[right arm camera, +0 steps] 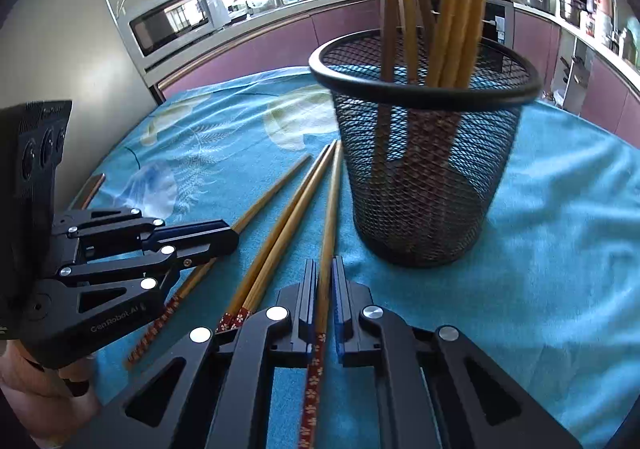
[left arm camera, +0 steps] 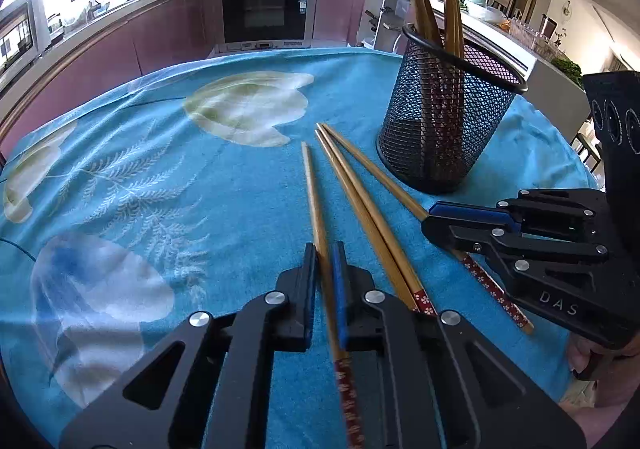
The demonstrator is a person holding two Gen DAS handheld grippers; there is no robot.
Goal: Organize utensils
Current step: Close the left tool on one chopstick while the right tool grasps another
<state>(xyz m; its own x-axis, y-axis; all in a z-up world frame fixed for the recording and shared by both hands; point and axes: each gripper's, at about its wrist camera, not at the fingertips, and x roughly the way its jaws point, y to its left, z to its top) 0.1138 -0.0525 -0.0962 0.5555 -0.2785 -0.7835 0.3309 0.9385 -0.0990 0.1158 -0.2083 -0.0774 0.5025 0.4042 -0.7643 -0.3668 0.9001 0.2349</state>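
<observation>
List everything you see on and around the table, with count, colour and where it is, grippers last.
Chopsticks on the cloth: four, tan wood with red flowered ends, side by side left of the mesh cup; one lies between each gripper's fingers.
Chopsticks in the cup: several, tan, standing upright; exact count unclear.
Mesh cup: one, black, on the right part of the cloth.
Tablecloth: one, blue with pale flowers, covering the table.
Oven: one, black, in the counter behind.
Microwave: one, silver, on the counter.
Left gripper: one, black, closed around the leftmost chopstick.
Right gripper: one, black, closed around the rightmost chopstick.
</observation>
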